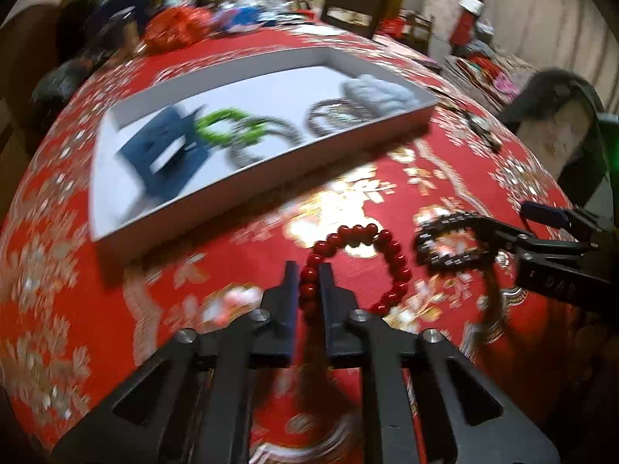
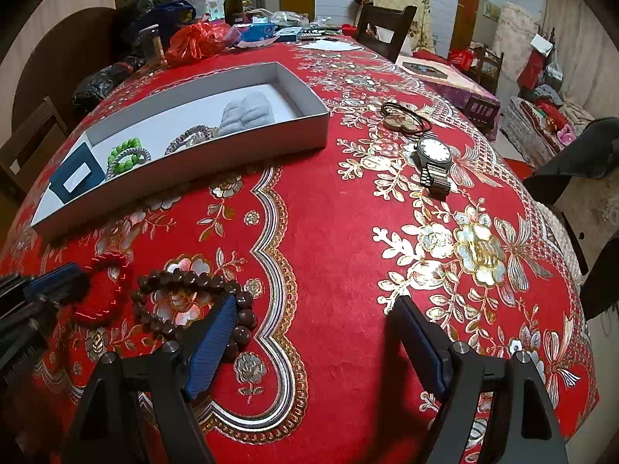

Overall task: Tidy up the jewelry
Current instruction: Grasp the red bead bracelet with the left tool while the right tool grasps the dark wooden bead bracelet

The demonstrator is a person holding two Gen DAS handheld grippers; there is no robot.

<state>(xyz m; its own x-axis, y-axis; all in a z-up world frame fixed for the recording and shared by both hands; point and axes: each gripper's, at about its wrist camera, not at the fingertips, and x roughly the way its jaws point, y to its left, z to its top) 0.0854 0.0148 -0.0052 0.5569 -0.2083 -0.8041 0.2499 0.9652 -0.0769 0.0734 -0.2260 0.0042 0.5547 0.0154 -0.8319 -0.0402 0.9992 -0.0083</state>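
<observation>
My left gripper (image 1: 308, 270) is shut on a red bead bracelet (image 1: 390, 255), held just above the red tablecloth; in the right wrist view the bracelet (image 2: 104, 290) shows as a red blur at far left. A dark brown bead bracelet (image 2: 185, 282) lies on the cloth beside it, also seen in the left wrist view (image 1: 445, 243). My right gripper (image 2: 313, 309) is open and empty, its left finger (image 2: 216, 340) over that bracelet's edge. The white tray (image 2: 271, 147) holds a green bead bracelet (image 2: 123, 156), silver bracelets (image 2: 189, 137), a blue card (image 2: 77, 178) and a grey-white bundle (image 2: 247, 114).
A metal wristwatch (image 2: 435, 158) and a dark cord with a pendant (image 2: 402, 116) lie on the cloth right of the tray. Bags, a bottle (image 2: 232, 0) and clutter crowd the table's far end. A chair (image 2: 383, 27) stands behind; a purple box (image 2: 452, 85) sits at far right.
</observation>
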